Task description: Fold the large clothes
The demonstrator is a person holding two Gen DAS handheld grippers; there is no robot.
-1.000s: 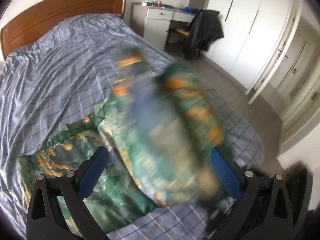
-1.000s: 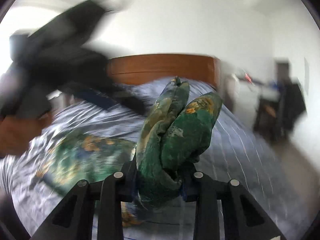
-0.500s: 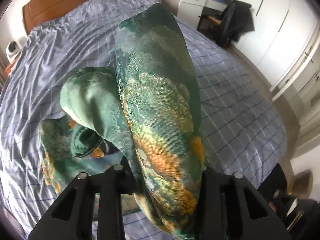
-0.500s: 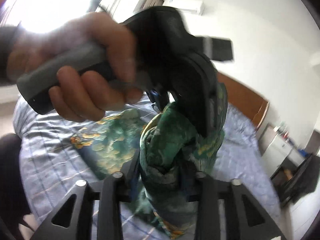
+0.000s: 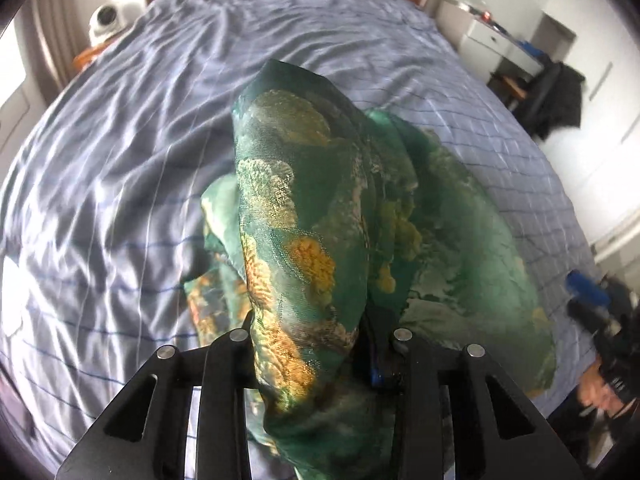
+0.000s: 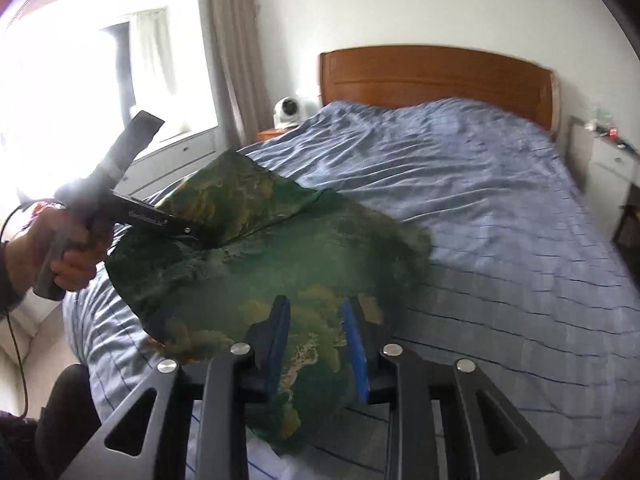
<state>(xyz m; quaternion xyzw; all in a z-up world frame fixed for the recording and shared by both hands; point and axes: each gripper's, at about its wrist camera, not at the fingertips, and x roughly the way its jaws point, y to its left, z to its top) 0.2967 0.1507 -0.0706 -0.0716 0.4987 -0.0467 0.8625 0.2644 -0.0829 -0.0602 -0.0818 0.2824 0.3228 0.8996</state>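
A large green garment [image 5: 320,216] with orange and gold print lies bunched on the blue checked bed [image 5: 120,160]. My left gripper [image 5: 316,344] is shut on a thick fold of it and holds that fold up off the bed. In the right wrist view the garment [image 6: 280,264] spreads over the bed's near left corner, with the left gripper [image 6: 188,232] clamped on its raised edge. My right gripper [image 6: 316,328] is open, its blue pads [image 6: 356,344] apart just above the cloth, holding nothing.
A wooden headboard [image 6: 436,76] stands at the far end of the bed. A white camera [image 6: 286,110] sits on the nightstand by the window. A white desk [image 5: 500,44] and a chair with a dark jacket [image 5: 556,96] stand to the right.
My right gripper has let go of the garment and opened. The cloth it held has dropped onto the bed. My left gripper keeps its hold and has swung to the left side.
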